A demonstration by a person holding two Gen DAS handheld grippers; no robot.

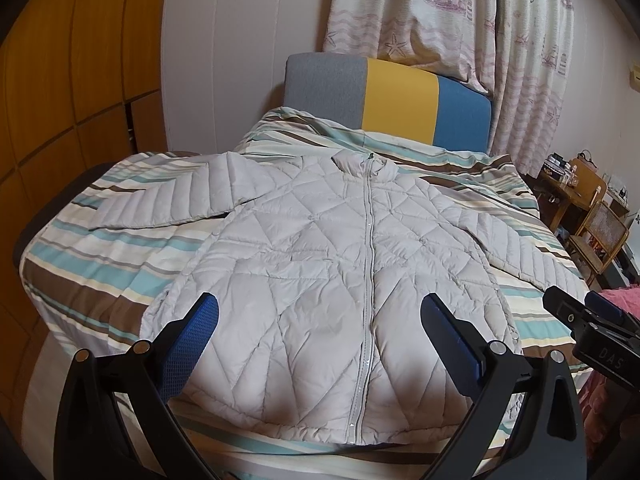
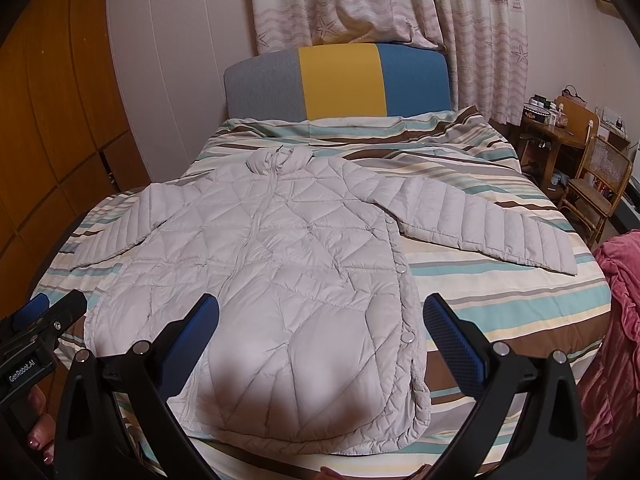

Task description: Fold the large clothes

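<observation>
A pale grey quilted puffer jacket (image 1: 320, 264) lies flat and zipped on the striped bed cover (image 1: 92, 264), collar toward the headboard, both sleeves spread outward. My left gripper (image 1: 320, 320) hovers open above the jacket's lower hem, nothing between its blue pads. In the right wrist view the same jacket (image 2: 280, 272) lies left of centre with its right sleeve (image 2: 480, 228) stretched out. My right gripper (image 2: 320, 320) is open over the jacket's lower right side, holding nothing. The right gripper's tip (image 1: 576, 312) shows at the right edge of the left wrist view; the left gripper's tip (image 2: 48, 312) shows at the left of the right wrist view.
A grey, yellow and blue headboard (image 2: 340, 80) stands at the far end under patterned curtains (image 2: 360, 0). A wooden desk and cane chair (image 2: 596, 184) stand to the right. A pink blanket (image 2: 616, 320) lies at the right bed edge. Wooden wardrobe doors (image 1: 60, 100) line the left.
</observation>
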